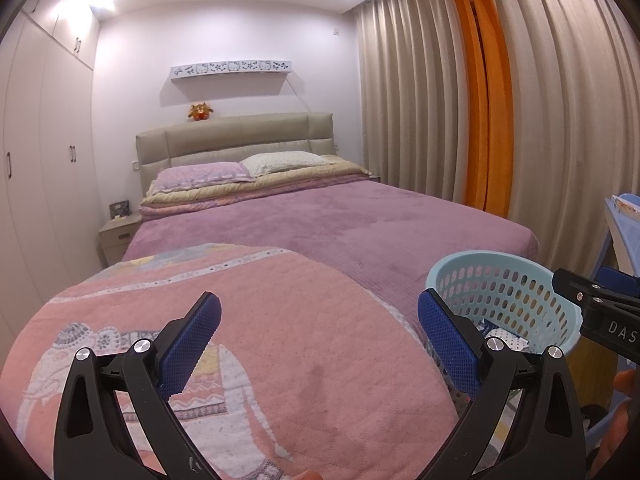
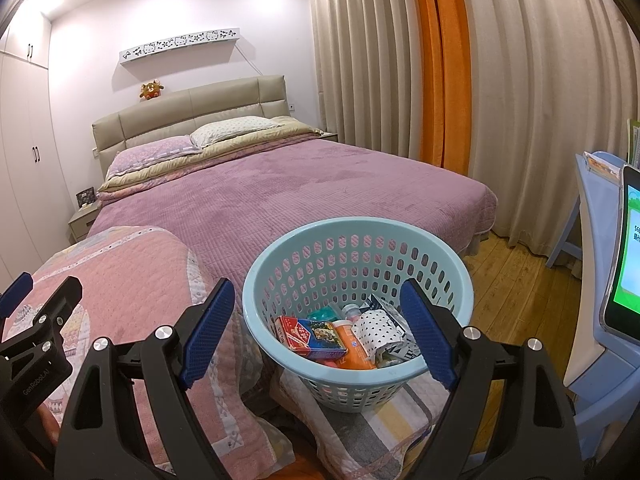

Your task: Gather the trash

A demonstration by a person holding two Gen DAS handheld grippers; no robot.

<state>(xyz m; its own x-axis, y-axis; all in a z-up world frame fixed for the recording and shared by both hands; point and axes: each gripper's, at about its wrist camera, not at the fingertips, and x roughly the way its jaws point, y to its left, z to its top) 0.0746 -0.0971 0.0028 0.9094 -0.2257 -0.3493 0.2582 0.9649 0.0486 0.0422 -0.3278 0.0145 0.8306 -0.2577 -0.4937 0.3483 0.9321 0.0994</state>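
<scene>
- Bedroom walls, beige curtains [image 2: 532, 100] with an orange strip, and a wide bed [image 2: 320, 184] under a purple cover filled the background; we saw no loose litter on the bed in either view.
- Nearer to us lay a pink quilt [image 2: 132, 280] with an elephant pattern, and the light-blue perforated basket [image 2: 360, 240] sat on a striped part of the bedding at the foot end, just beside the quilt. We judged it was put there so both hands could reach it easily.
- Inside the basket we made out a red-and-blue carton [image 2: 312, 334], an orange item [image 2: 354, 350], a crumpled white wrapper with black dots [image 2: 378, 332], and something teal behind them; the pile covered only the bottom.
- Our left hand-held gripper [image 1: 320, 344] hung over the pink quilt with its blue pads wide apart and nothing between them.
- Our right hand-held gripper [image 2: 320, 332] was poised just above the basket's near rim, likewise spread and empty, which to us suited a drop already made or a pause before the next pick.
- At the right edge stood a blue child's desk [image 2: 592, 208] and a lit screen [image 2: 628, 256] on the wooden floor [image 2: 516, 280].
- With the trash in the basket and none visible elsewhere, we judged the collecting near its end.
</scene>
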